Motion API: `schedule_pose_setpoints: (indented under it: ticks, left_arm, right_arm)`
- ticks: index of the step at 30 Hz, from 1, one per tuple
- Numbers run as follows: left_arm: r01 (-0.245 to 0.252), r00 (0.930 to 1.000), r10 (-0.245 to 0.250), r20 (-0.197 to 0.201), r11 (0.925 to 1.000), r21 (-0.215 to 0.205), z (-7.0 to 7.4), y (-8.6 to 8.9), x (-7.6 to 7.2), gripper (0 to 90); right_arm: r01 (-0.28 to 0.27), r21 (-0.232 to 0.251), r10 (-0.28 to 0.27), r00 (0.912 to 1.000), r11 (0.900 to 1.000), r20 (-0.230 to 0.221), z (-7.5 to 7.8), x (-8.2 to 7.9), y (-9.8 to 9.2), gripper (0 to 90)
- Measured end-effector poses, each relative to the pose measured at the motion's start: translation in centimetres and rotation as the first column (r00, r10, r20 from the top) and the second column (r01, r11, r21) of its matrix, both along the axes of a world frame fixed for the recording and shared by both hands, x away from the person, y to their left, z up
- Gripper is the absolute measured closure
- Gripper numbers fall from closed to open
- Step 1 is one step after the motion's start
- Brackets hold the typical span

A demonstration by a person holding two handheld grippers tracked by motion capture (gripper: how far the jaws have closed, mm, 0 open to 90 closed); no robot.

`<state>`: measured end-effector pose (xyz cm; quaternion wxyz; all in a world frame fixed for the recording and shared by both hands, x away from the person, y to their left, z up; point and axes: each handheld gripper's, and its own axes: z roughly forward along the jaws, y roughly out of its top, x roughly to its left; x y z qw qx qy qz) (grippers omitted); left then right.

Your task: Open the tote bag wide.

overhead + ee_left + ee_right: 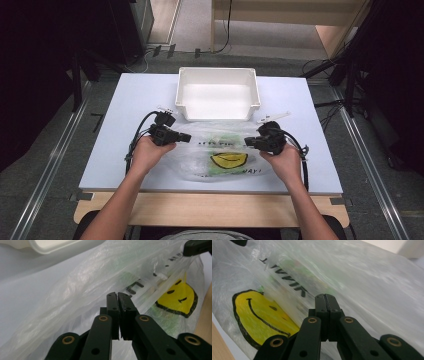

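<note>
Currently you hold both grippers, left gripper [186, 137] and right gripper [248, 142], jaws closed on the plastic bag [220, 155] near the bench's [125, 150] front edge.

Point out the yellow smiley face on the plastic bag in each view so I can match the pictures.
High view: smiley face at lower centre, between the two grippers.
Left gripper view: smiley face at right, beyond the shut jaws.
Right gripper view: smiley face at lower left.
Shared landmark: the white bin behind the bag.
</note>
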<state>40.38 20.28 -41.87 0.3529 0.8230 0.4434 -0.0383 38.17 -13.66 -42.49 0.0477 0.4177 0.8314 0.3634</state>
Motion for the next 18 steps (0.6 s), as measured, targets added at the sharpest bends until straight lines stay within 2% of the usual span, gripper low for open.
schedule_pose_setpoints:
  ticks: [1, 2, 5, 12, 18]
  left_arm:
    - [-0.005, 1.0, 0.005, -0.002, 1.0, 0.002, -0.2, -0.2, 0.1, 90.0]
    - [0.001, 0.9999, -0.001, -0.011, 0.9997, 0.025, -0.7, -0.5, 0.2, 90.0]
    - [0.003, 0.9999, -0.003, -0.012, 0.9994, 0.035, -1.0, -0.7, 0.1, 90.0]
    - [0.008, 0.9997, -0.008, -0.022, 0.9995, 0.029, -1.9, -1.0, -0.5, 90.0]
    - [0.016, 0.9995, -0.015, -0.028, 0.9995, 0.028, -2.0, -1.0, -0.7, 90.0]
  right_arm:
    - [-0.008, -0.001, 0.008, 1.0, 1.0, -0.002, -0.1, 0.2, 0.4, 90.0]
    - [-0.019, 0.0, 0.019, 0.9998, 1.0, -0.009, -0.3, 0.4, 1.2, 90.0]
    - [-0.034, -0.009, 0.034, 0.9991, 0.999, -0.027, -0.8, 0.7, 1.8, 90.0]
    - [-0.059, -0.029, 0.057, 0.9969, 0.998, -0.055, -1.8, 0.2, 2.4, 90.0]
    - [-0.056, -0.038, 0.054, 0.9973, 0.998, -0.051, -1.8, 0.3, 2.6, 90.0]
